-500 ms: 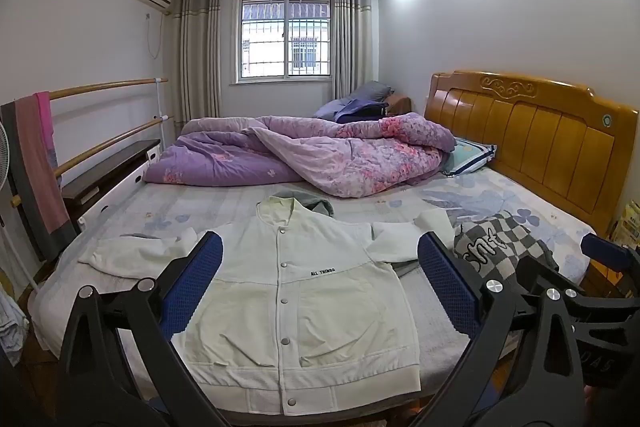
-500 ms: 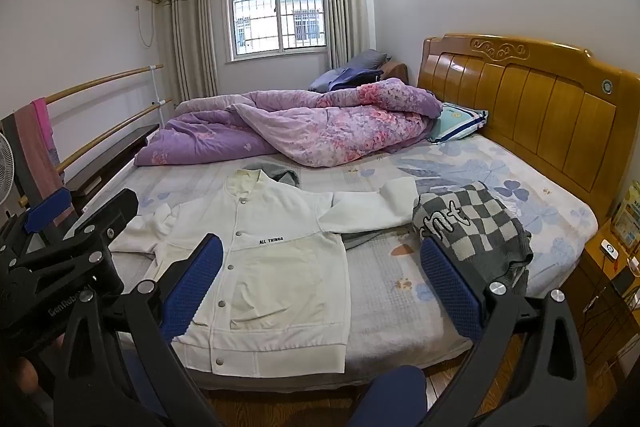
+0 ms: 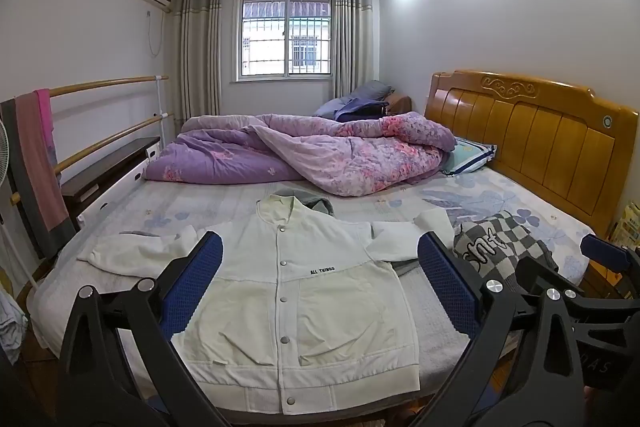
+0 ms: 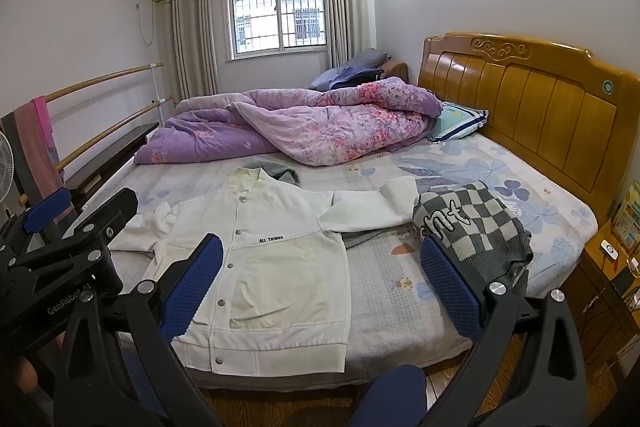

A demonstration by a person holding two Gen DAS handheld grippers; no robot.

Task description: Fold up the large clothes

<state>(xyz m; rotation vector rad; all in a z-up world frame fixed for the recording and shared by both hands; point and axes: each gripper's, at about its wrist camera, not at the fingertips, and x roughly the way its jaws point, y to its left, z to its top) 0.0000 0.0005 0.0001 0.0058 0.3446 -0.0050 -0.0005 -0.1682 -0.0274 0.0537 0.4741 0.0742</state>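
Observation:
A white snap-button jacket (image 3: pixel 304 307) (image 4: pixel 276 267) lies flat and face up on the bed, sleeves spread to both sides, hem toward the near edge. A grey-and-white checkered garment (image 3: pixel 500 251) (image 4: pixel 472 223) is bunched to its right, over the right cuff. My left gripper (image 3: pixel 320 283) hovers open in front of the bed, above the jacket's lower half, nothing between its blue pads. My right gripper (image 4: pixel 320 283) is also open and empty, off the near edge, between the jacket and the checkered garment. Each gripper's black frame shows at the edge of the other's view.
A purple floral quilt (image 3: pixel 320 155) is heaped at the far side of the bed, a grey garment (image 3: pixel 316 201) behind the jacket's collar. The wooden headboard (image 3: pixel 532 135) rises on the right, a nightstand (image 4: pixel 612 267) beside it. Rails and a shelf (image 3: pixel 108 163) line the left.

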